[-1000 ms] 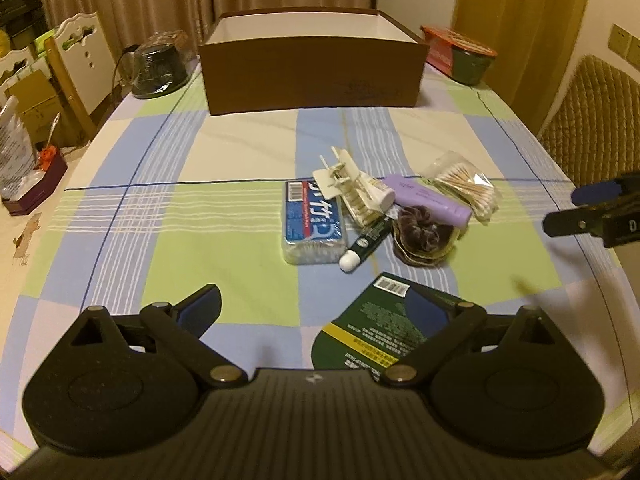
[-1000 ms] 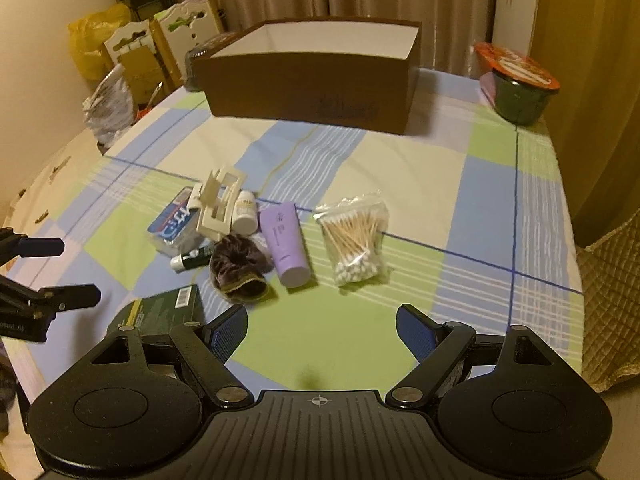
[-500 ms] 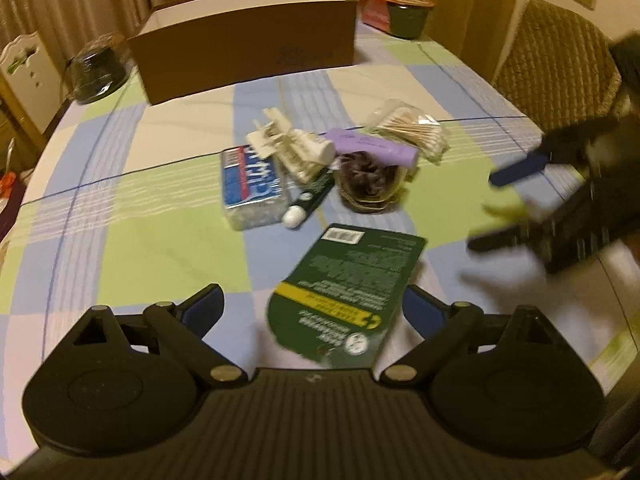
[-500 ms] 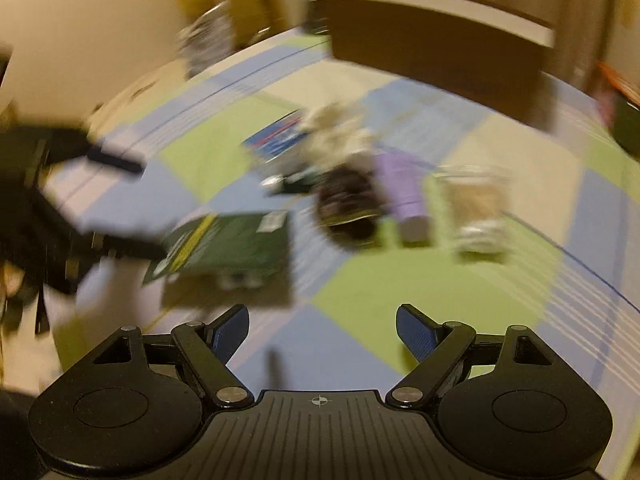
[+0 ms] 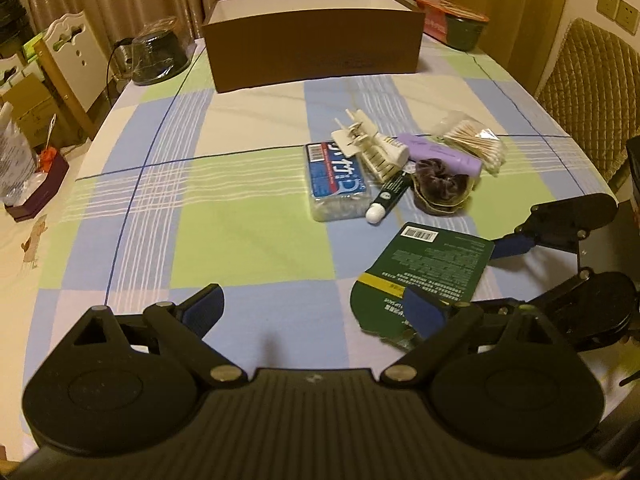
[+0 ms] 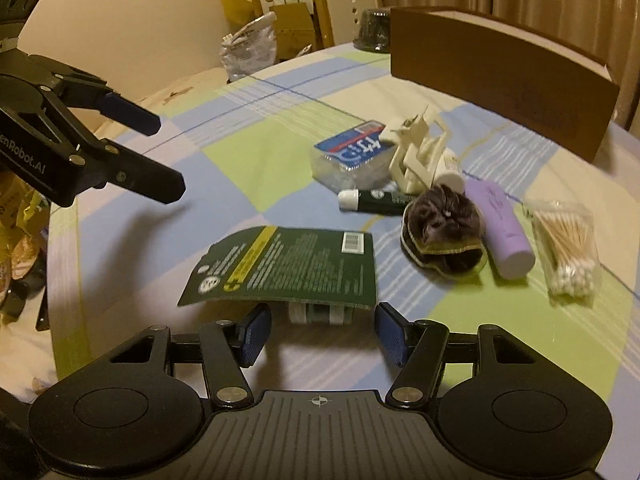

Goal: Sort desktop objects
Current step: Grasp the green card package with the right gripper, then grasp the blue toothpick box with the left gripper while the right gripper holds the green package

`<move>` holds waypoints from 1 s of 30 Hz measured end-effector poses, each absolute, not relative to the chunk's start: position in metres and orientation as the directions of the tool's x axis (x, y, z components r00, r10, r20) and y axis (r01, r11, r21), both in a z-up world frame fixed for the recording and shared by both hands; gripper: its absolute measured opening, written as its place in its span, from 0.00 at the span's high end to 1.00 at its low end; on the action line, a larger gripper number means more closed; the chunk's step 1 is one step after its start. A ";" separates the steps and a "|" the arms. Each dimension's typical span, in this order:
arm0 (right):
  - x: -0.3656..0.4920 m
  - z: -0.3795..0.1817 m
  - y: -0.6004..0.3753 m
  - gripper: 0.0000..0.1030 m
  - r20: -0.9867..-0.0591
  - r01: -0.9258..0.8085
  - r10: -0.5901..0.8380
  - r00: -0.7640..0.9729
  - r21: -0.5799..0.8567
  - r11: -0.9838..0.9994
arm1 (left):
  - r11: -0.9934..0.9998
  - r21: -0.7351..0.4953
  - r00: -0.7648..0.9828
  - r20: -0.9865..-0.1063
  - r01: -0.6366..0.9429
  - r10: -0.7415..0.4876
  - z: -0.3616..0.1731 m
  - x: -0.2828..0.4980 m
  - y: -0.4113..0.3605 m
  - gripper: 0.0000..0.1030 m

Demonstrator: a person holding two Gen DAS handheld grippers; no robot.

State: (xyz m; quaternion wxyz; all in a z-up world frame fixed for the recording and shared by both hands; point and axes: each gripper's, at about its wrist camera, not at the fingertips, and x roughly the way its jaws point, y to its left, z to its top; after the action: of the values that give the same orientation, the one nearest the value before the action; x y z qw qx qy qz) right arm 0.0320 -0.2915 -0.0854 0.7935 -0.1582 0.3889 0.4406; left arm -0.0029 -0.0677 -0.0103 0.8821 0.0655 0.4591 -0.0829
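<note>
Tablecloth (image 5: 248, 232), checked in green, blue and cream, covering a table.

Left gripper (image 5: 316, 312): jaws spread wide, nothing between them, blue pads hovering above bare cloth at the near edge. Seen from the right wrist view at far left (image 6: 168, 160), raised off the table, well apart from the objects.

Right gripper (image 6: 320, 330): low over the cloth, jaws closing, blue pads flanking the near edge of the green card package (image 6: 288, 266) but not pressing on it. In the left wrist view (image 5: 476, 276), reaching in from the right, one pad at the card's right edge.

Green card package (image 5: 424, 272): face down, barcode and yellow stripe on the back, front side propped slightly on whitish rolls underneath. Nearest of all items to both grippers.

Cluster just beyond the card, items touching or overlapping:
- blue-labelled clear pack (image 5: 336, 178), at the left
- cream hair claw clip (image 5: 368, 148), resting partly on the pack
- dark green tube with white cap (image 5: 388, 198), beside the pack
- dark scrunchie (image 5: 440, 190), in the middle
- lilac tube (image 5: 444, 152), behind the scrunchie
- bag of cotton swabs (image 5: 476, 146), at the right end

Brown cardboard box (image 5: 316, 56), open-topped with a white interior, at the far side of the table, well apart from the cluster.

Padded chair (image 5: 592, 88), beside the table's right edge.
</note>
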 end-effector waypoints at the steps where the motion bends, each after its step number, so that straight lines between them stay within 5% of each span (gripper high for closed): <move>1: 0.032 -0.085 -0.290 0.40 -0.756 -0.823 0.574 0.315 0.084 0.562 | 0.979 0.035 0.564 -0.821 0.203 -0.087 -0.011 -0.003 -0.066 0.09; 6: 0.034 -0.087 -0.288 0.67 -0.761 -0.820 0.565 0.319 0.077 0.567 | 0.981 0.022 0.566 -0.819 0.192 -0.093 -0.012 -0.001 -0.062 0.09; 18: 0.036 -0.069 -0.307 0.67 -0.770 -0.793 0.527 0.360 0.045 0.607 | 0.979 -0.003 0.560 -0.820 0.204 -0.119 -0.022 0.009 -0.063 0.09; 24: 0.033 -0.056 -0.320 0.67 -0.771 -0.777 0.504 0.389 0.020 0.630 | 0.982 -0.022 0.573 -0.809 0.187 -0.127 -0.028 0.032 -0.069 0.20; 30: 0.032 -0.043 -0.333 0.67 -0.774 -0.747 0.468 0.426 -0.009 0.665 | 0.980 -0.057 0.591 -0.790 0.189 -0.160 -0.035 0.067 -0.081 0.20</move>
State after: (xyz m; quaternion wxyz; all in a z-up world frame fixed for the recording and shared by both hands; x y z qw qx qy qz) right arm 0.0319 -0.3332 -0.0427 0.8251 -0.1790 0.3894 0.3680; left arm 0.0674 -0.0807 -0.0351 0.8919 0.0167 0.4413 -0.0977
